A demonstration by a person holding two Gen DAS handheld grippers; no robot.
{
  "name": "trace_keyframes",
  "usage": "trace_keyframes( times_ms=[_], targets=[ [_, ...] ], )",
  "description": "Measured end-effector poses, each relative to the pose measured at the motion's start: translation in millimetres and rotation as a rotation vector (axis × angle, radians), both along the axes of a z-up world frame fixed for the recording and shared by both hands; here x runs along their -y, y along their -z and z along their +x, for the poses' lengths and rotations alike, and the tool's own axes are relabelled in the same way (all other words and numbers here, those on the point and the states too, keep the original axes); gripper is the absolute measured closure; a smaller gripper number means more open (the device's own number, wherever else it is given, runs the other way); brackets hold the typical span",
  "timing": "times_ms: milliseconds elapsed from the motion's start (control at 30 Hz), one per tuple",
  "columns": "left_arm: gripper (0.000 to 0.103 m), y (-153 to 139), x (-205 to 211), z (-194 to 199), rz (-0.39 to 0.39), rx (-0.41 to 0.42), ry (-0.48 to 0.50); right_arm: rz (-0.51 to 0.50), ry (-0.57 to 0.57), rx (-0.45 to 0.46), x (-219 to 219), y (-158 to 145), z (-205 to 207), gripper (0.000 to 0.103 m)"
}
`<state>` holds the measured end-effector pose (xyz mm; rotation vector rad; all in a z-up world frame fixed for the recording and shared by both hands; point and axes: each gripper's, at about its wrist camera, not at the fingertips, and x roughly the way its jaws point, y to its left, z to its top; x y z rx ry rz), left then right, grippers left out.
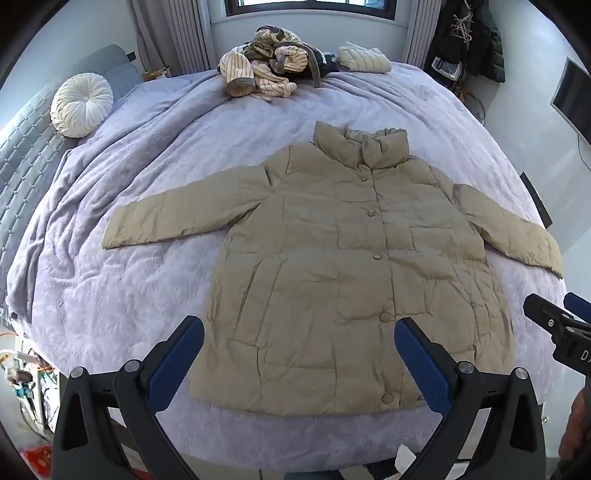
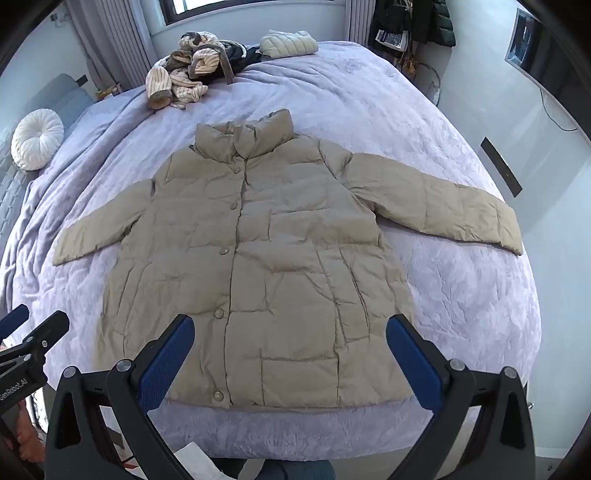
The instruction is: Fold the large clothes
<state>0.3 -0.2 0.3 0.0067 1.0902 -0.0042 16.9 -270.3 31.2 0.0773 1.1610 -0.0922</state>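
A beige puffer jacket (image 1: 343, 266) lies flat and buttoned on the lilac bedspread (image 1: 122, 295), front up, collar far, both sleeves spread out sideways. It also shows in the right wrist view (image 2: 266, 258). My left gripper (image 1: 299, 350) is open and empty, held above the jacket's hem. My right gripper (image 2: 290, 350) is open and empty above the hem too. The right gripper shows at the right edge of the left wrist view (image 1: 554, 317); the left gripper shows at the left edge of the right wrist view (image 2: 33, 332).
A heap of striped clothes (image 1: 266, 62) and a folded pale jacket (image 1: 364, 57) lie at the bed's far end. A round white cushion (image 1: 81, 105) sits at the far left. Dark coats (image 1: 476, 33) hang at the far right; a wall screen (image 1: 574, 99) is at the right.
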Motion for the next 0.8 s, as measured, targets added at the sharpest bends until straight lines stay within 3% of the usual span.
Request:
trace_keyframes(
  times_ms=[800],
  targets=[
    [0.0,-0.6,-0.8,0.4,-0.003,0.005,0.001,-0.004,-0.006,0.004,-3.5,-0.4,2.1,0.0]
  ],
)
